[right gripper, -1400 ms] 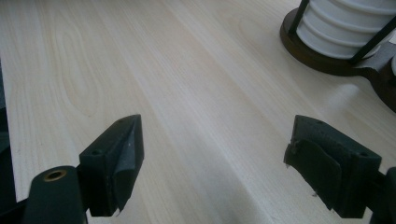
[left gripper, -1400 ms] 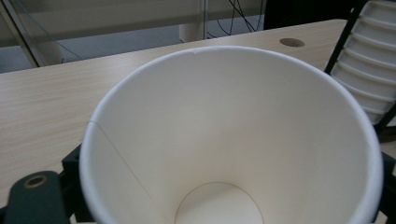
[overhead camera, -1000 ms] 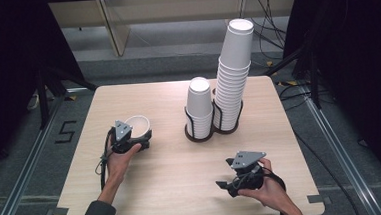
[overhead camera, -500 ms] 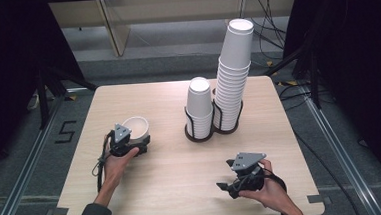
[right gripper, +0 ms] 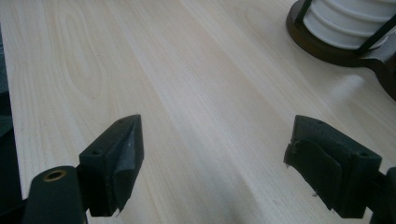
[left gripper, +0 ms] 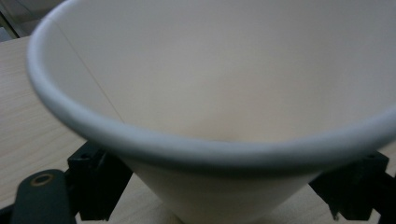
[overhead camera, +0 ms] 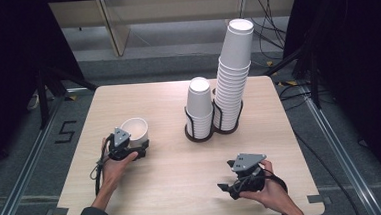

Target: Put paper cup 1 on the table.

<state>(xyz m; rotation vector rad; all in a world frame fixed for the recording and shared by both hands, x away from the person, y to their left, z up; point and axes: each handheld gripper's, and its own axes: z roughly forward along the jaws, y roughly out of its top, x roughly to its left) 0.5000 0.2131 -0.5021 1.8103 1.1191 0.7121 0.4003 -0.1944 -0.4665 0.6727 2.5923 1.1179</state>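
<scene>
White paper cup [overhead camera: 134,130], upright and seemingly empty, is clamped by the closing left tool [overhead camera: 140,151]; the right tool [overhead camera: 227,189] gapes.

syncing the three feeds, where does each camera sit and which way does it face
High view: above the person's side, facing forward and down on the pale wooden table; both forearms and hands show.
Left gripper view: on the left claw, facing the white paper cup between its jaws.
Right gripper view: on the right claw, facing bare tabletop.
Shared: cup, high and left views.

The white paper cup [left gripper: 224,112] overran the left claw view's top and right edges, blurred, hiding its own base and both black jaws' tips.
</scene>
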